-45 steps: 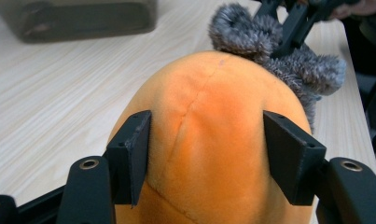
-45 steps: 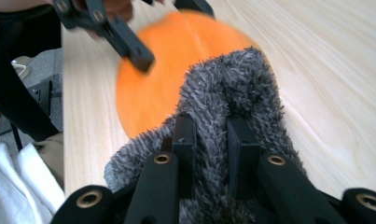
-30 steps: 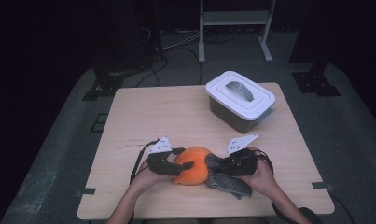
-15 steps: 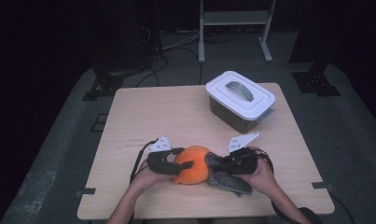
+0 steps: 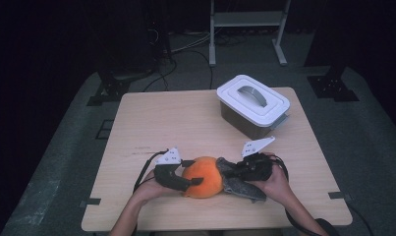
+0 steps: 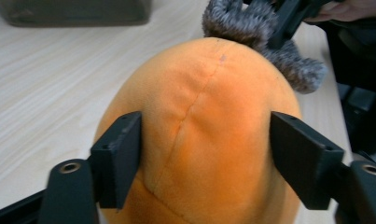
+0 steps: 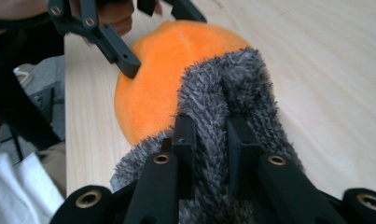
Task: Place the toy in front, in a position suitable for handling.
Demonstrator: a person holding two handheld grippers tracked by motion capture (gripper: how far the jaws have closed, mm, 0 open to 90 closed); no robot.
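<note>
An orange plush toy point(image 5: 203, 177) with a grey fuzzy part point(image 5: 240, 186) lies near the table's front edge. My left gripper point(image 5: 193, 173) reaches in from the left. Its jaws stand on either side of the orange body point(image 6: 204, 116), and both pads point(image 6: 122, 154) touch the fabric. Those jaws have just been opening, with the plush still between them. My right gripper point(image 5: 230, 171) comes in from the right. It is shut on the grey fuzzy part point(image 7: 227, 88), pinching a fold of it point(image 7: 211, 135). The left gripper point(image 7: 162, 37) also shows on the far side of the plush in the right gripper view.
A dark container with a white lid and grey handle point(image 5: 253, 103) stands at the back right of the wooden table point(image 5: 176, 123). Cables trail from both grippers toward the front edge. Dark floor and a metal stand lie beyond the table.
</note>
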